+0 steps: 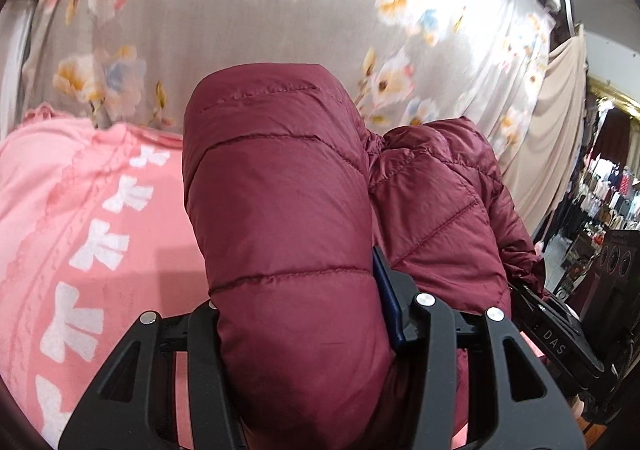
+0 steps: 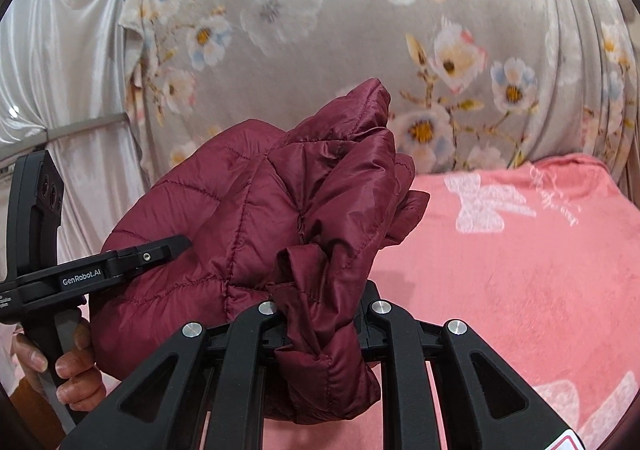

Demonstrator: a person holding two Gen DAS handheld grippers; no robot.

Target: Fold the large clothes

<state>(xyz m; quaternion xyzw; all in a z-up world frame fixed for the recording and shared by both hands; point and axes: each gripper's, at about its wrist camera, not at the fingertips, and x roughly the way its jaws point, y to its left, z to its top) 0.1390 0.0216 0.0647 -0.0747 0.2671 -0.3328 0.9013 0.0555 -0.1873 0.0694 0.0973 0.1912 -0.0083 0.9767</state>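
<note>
maroon puffer jacket clamped in both tools above the pink blanket

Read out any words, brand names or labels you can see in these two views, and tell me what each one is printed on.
"GenRobot.AI": white print on the black body of the left claw, seen from the right wrist.
"DAS": white letters on the black device at the right edge of the left wrist view.
Cursive white script on the pink blanket, near the bow print: too blurred to read.
A red-edged sticker at the bottom edge: cut off, unreadable.
</note>
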